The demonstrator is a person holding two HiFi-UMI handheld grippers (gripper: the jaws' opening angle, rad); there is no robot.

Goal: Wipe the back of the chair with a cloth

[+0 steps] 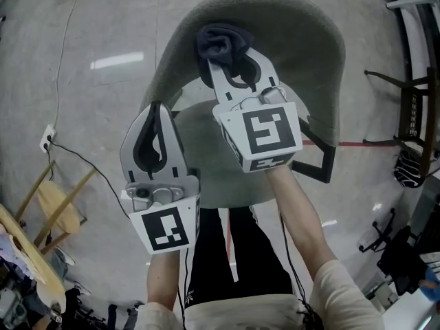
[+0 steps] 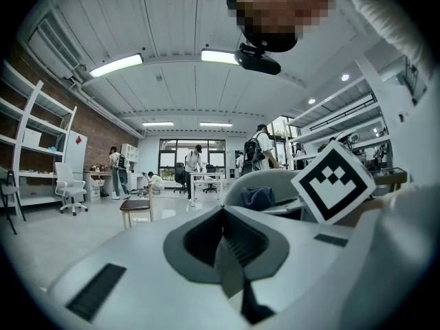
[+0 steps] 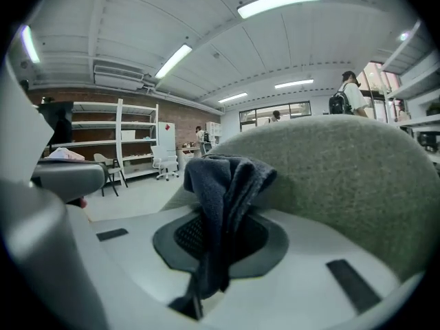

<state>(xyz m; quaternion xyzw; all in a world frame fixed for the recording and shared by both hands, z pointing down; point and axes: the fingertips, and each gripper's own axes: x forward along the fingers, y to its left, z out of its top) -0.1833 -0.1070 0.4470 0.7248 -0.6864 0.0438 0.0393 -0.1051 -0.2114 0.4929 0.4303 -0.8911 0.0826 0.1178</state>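
The chair's grey-green curved back [image 1: 323,53] wraps around its seat [image 1: 227,170] below me. My right gripper [image 1: 234,67] is shut on a dark blue cloth [image 1: 221,41], and the cloth lies against the inner left part of the back. From the right gripper view the cloth [image 3: 223,184] hangs bunched between the jaws, with the chair back [image 3: 344,177] close behind it. My left gripper [image 1: 157,115] is shut with nothing in it and hovers beside the left end of the back. The left gripper view shows its jaws [image 2: 223,218] together, with the cloth [image 2: 258,198] and the chair back [image 2: 271,181] beyond.
A wooden chair [image 1: 58,201] and a floor cable [image 1: 69,153] are at the left. A dark chair frame [image 1: 412,115] stands at the right. Beyond are a stool [image 2: 137,208], a white office chair [image 2: 69,184], wall shelves [image 3: 130,143] and several people [image 2: 196,160].
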